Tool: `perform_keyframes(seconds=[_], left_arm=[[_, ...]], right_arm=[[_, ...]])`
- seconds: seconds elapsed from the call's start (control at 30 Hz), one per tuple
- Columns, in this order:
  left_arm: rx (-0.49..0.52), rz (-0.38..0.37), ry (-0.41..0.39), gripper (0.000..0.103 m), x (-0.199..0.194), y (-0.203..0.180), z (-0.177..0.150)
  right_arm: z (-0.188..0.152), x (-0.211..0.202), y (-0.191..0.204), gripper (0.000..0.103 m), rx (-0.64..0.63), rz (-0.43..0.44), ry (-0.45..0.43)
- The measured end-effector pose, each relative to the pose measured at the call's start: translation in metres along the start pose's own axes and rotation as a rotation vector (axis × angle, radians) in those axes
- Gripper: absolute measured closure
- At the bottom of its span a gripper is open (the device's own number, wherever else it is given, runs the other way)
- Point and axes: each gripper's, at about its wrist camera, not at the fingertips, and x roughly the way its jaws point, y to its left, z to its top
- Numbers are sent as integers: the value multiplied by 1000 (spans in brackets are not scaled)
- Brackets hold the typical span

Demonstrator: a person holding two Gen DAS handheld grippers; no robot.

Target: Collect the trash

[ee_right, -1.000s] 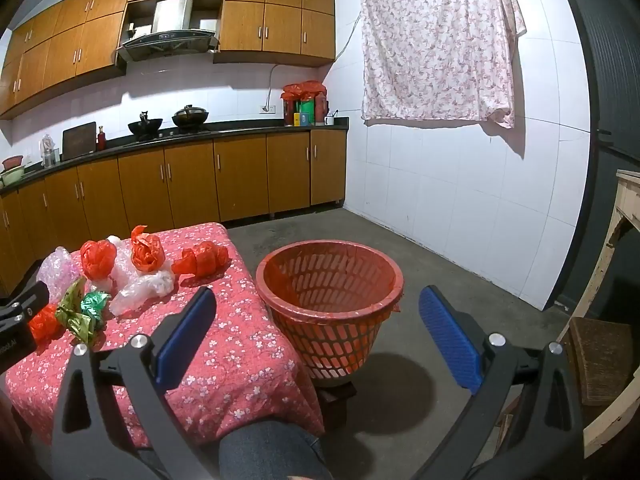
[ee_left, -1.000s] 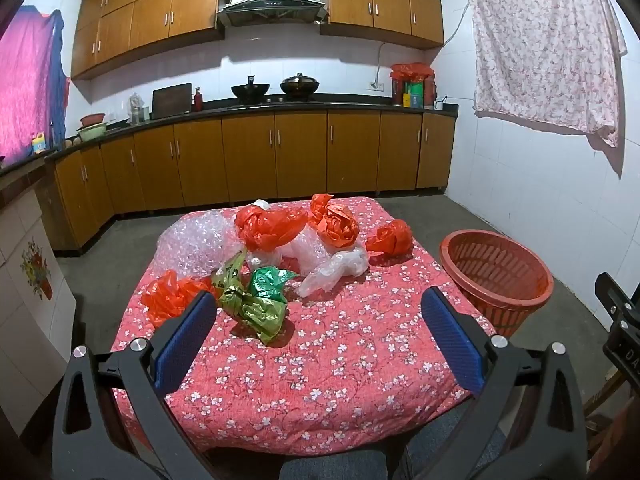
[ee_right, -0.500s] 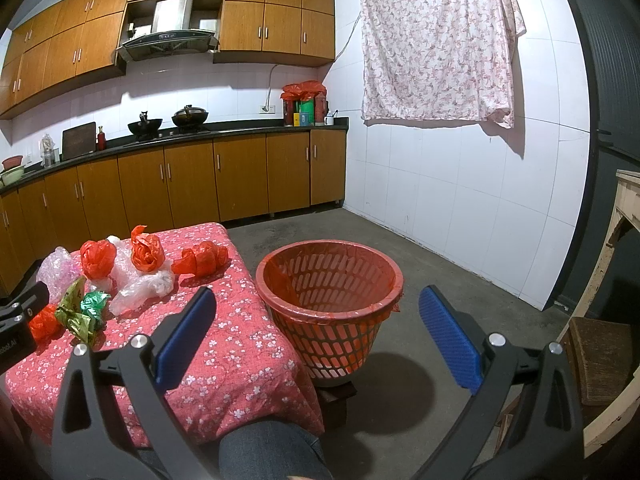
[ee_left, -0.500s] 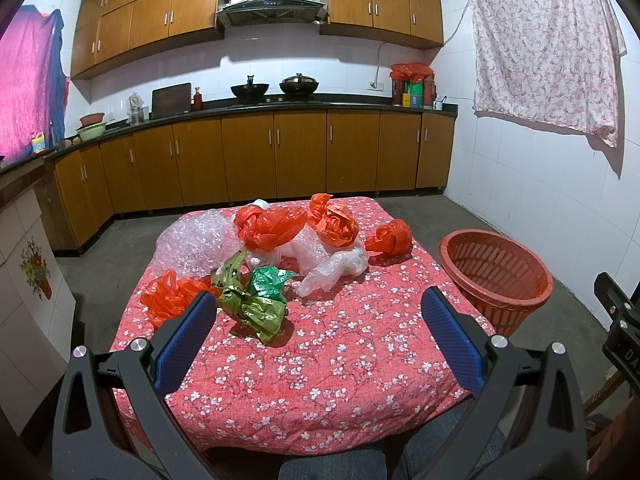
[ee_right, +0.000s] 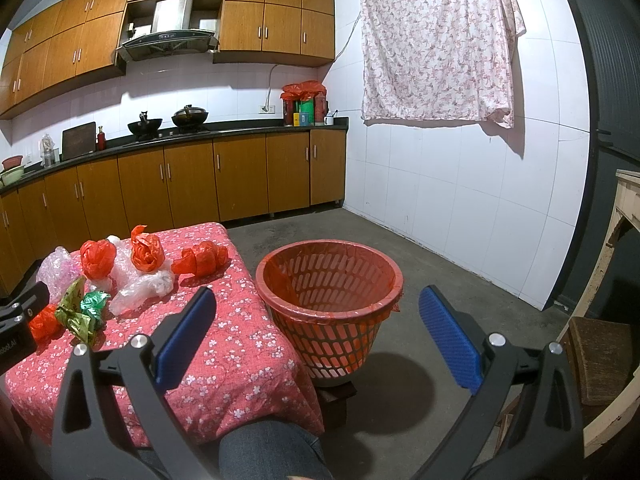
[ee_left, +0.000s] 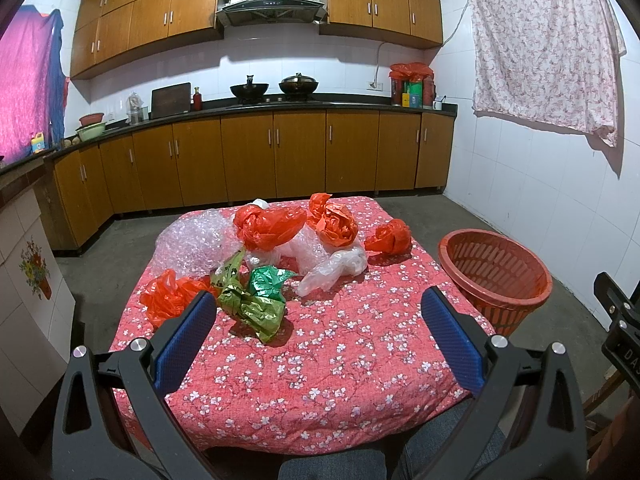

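Crumpled plastic bags lie on a table with a red floral cloth [ee_left: 320,360]: several red bags [ee_left: 268,226], a green bag [ee_left: 256,300], clear bags [ee_left: 332,266] and bubble wrap [ee_left: 192,242]. A red plastic basket [ee_left: 496,276] stands on the floor right of the table; it also shows in the right wrist view [ee_right: 332,300]. My left gripper [ee_left: 320,336] is open and empty over the near part of the table. My right gripper [ee_right: 316,336] is open and empty, just short of the basket.
Wooden kitchen cabinets [ee_left: 280,160] and a counter run along the back wall. A floral cloth [ee_right: 436,40] hangs on the white tiled wall. A wooden chair [ee_right: 596,356] stands at the right. A person's knee [ee_right: 268,452] shows below.
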Motion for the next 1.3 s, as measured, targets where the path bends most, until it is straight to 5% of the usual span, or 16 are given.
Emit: perform_keyframes(seconds=[1.3], left_arm=[[-1,0,1,2,0,0,0]], right_arm=[[0,2,-5,4,0,-2,1]])
